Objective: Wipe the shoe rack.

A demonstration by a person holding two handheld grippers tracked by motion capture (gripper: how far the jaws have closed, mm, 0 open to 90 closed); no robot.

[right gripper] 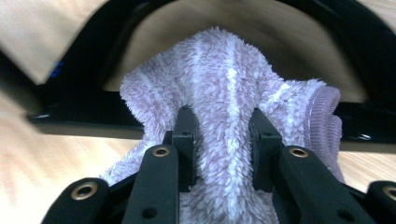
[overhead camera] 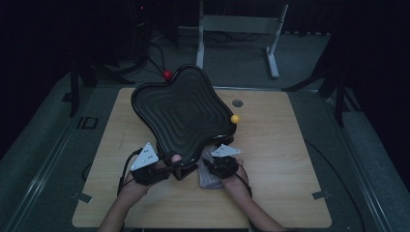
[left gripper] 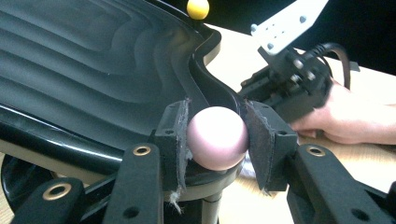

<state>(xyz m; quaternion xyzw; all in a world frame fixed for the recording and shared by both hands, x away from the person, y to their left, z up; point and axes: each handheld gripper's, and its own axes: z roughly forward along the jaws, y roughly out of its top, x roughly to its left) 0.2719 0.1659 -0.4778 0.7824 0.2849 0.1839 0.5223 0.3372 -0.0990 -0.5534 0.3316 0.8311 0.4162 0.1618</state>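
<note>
A black wavy tray lies over the middle of the wooden table, with ball knobs at its corners. My left gripper is shut on the pink ball knob at the tray's near corner. A yellow knob sits at the right corner and a red knob at the far corner. My right gripper is just right of the left one. In the right gripper view its jaws pinch a fluffy pale purple cloth right before the tray's rim.
The cloth hangs down onto the table near the front middle. A grey disc is set in the tabletop behind the tray. A white frame stands on the floor beyond the table. The other hand shows in the left gripper view.
</note>
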